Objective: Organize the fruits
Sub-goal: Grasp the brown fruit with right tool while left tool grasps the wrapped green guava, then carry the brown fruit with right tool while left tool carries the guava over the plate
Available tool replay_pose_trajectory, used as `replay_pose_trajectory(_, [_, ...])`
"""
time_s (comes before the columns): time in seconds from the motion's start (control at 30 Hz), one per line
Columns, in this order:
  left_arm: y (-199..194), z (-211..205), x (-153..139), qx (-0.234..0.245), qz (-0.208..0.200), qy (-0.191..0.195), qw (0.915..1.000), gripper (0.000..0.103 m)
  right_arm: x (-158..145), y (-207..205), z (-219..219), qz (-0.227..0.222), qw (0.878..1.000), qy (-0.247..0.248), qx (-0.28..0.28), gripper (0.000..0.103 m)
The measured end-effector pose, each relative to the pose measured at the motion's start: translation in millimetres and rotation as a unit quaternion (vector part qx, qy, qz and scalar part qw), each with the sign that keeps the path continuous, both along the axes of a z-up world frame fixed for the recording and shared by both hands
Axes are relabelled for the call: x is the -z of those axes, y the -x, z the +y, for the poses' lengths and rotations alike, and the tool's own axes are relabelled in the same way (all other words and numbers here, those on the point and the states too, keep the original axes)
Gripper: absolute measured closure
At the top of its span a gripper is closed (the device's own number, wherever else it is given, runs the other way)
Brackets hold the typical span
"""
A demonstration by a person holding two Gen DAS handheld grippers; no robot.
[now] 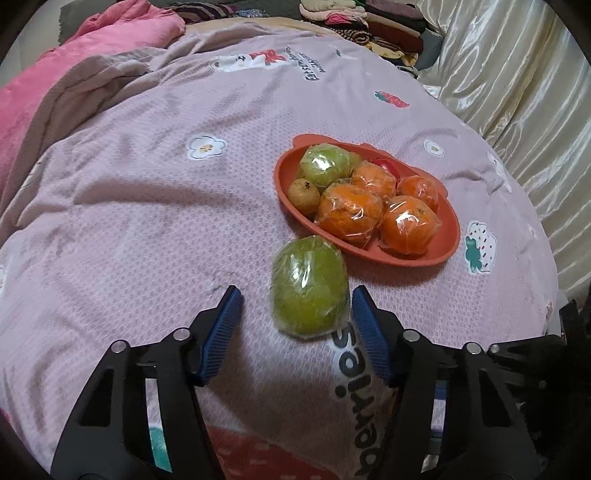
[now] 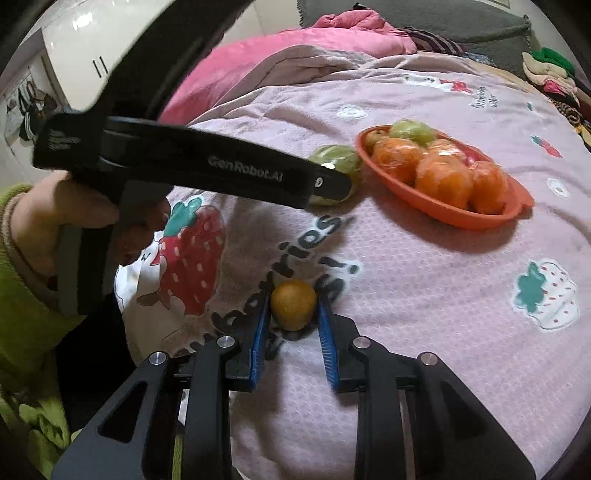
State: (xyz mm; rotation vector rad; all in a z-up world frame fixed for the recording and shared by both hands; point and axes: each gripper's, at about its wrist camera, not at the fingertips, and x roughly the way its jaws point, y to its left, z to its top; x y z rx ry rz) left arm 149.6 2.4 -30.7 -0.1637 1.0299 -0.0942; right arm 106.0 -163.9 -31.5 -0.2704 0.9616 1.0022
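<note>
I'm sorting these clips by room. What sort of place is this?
Most likely a bedroom: the fruit tray sits on a bed under a strawberry-print quilt, with a pink blanket bunched behind it and folded clothes stacked beyond.

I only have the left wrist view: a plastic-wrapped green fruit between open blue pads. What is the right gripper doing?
Observer: The right gripper is shut on a small round yellow-brown fruit.
Reviewer: Lifted?
Observer: It looks to rest on the pink strawberry-print blanket, over the black lettering.
Reviewer: Who holds the left gripper?
Observer: A hand in a green sleeve.
</note>
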Motion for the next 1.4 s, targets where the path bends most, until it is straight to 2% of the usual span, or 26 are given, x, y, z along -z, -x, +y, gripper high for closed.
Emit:
replay_pose_trajectory(0.03, [-2,-1,1,0.002,0.000,-0.001,1.0000,0.056,-1,-1,-3,0.000,1.000,-0.001,0.003,0.079])
replay_pose_trajectory(0.2, [-9,-6,5,0.011,0.001,0.004,0.9999,0.067,-8,-10,-19,-0.002,1.000,-0.009,0.026,0.079])
replay_pose_trajectory(0.37, [-12,-6,6,0.018,0.000,0.005,0.9998,0.067,-13,-20,-33,-0.004,0.999,-0.016,0.045,0.079])
replay_pose_trajectory(0.7, [3,0,-19,0.015,-0.025,0.026,0.9992,0.068,-36,-47,-59,-0.027,0.996,-0.031,0.077,0.079])
replay_pose_trajectory(1.07, [-9,-1,-41,0.017,-0.044,0.026,0.9986,0.068,-52,-73,-52,-0.049,0.995,-0.040,0.081,0.079])
replay_pose_trajectory(1.4, [-29,-10,-48,0.029,-0.047,0.025,0.9982,0.067,-59,-87,-49,-0.061,0.994,-0.044,0.083,0.079])
